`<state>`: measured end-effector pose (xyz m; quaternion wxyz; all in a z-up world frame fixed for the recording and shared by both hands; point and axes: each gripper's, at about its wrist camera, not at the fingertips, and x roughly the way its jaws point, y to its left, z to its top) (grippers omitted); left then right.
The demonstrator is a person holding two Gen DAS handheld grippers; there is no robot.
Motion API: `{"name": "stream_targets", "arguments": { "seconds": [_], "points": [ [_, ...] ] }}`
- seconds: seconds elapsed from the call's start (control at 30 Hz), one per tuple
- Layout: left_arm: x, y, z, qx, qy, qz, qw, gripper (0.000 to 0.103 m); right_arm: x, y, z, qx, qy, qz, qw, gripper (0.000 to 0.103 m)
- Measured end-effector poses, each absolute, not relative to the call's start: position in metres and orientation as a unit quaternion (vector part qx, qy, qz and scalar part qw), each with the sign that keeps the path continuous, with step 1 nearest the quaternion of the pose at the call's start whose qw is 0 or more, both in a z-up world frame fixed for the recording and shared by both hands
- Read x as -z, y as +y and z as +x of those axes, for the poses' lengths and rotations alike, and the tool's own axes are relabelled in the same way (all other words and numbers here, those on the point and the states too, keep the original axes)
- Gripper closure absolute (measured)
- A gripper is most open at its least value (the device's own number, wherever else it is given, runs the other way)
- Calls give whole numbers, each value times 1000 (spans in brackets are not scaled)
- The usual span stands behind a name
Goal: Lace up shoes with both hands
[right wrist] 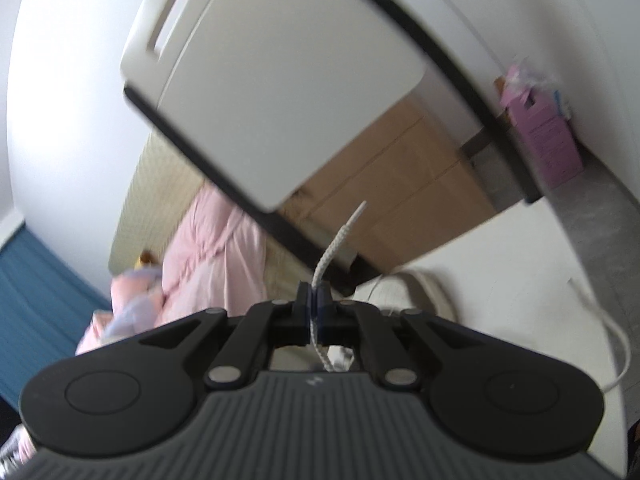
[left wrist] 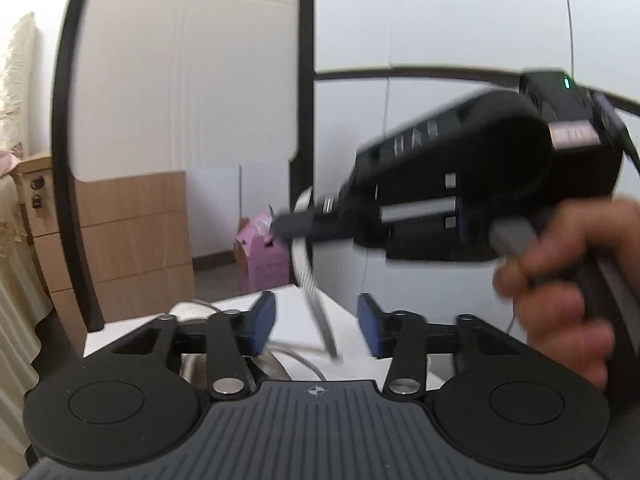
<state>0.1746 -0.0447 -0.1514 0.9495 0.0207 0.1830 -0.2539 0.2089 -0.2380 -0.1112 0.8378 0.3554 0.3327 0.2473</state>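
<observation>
Right gripper (right wrist: 315, 300) pinched tight on the white lace (right wrist: 326, 256), tip poking out ahead of the pads and the rest trailing back toward the pale shoe (right wrist: 416, 292) just beyond and to the right of that claw, on the white table (right wrist: 520, 264). Left gripper (left wrist: 316, 322) spread, blue pads (left wrist: 264, 320) apart with the same lace dangling loose between them, untouched, hanging below the right gripper. Looks like a hand-over mid-threading; next probably calls for steering the held tip toward an eyelet, not visible here, while keeping slack off the table.
</observation>
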Motion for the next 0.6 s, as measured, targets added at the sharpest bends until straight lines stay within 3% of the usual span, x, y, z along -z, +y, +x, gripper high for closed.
{"name": "stream_targets", "arguments": {
  "seconds": [0.1,0.47,0.57,0.6],
  "points": [
    [153,-38,182,246,195,5,950,99,113,-226,209,-262,344,340,835,100],
    [153,-42,166,272,231,11,934,99,102,-233,212,-229,311,327,863,100],
    [152,-39,166,261,244,0,934,97,100,-229,211,-234,312,304,869,100],
    [151,-37,166,259,247,-5,934,92,101,-227,211,-238,314,301,869,100]
  ]
}}
